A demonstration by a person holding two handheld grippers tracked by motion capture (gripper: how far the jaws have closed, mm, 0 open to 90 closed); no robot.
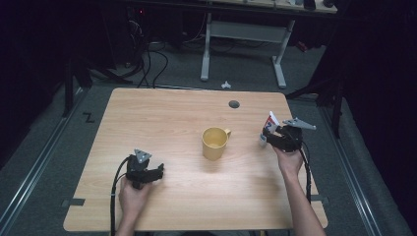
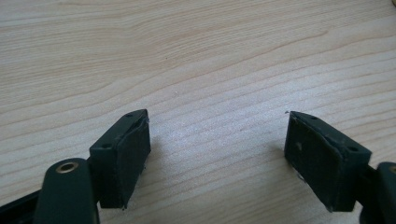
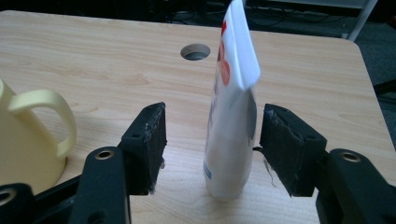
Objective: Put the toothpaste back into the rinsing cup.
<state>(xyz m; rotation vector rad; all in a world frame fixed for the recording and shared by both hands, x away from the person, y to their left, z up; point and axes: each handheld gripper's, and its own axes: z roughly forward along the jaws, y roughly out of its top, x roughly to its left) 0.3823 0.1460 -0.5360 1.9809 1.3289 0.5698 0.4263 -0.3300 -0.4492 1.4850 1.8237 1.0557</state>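
Nearest to the person, the left gripper (image 1: 158, 172) rests low over the bare front part of the desk (image 1: 172, 113). In the left gripper view its fingers (image 2: 122, 156) stand wide apart with only wood grain between them, so it is released and holds nothing.

Farther out, on the right side, the right gripper (image 3: 212, 147) has the tube (image 3: 232, 116) between its fingers (image 3: 152, 142). The tube is white with red print and stands upright on its cap end on the desk, its flat crimped end at the top, so its long axis is vertical. A gap shows on both sides; the fingers are not pressing it, though the one on the right of that view is nearer to the tube wall. The tube is therefore straight ahead and centred, and I judge that a plain closing would grasp it at the lower body.

The yellow mug (image 1: 215, 142) stands in the middle of the desk, between the two hands, its handle toward the right gripper. The right hand is clearly the nearer one to the tube.
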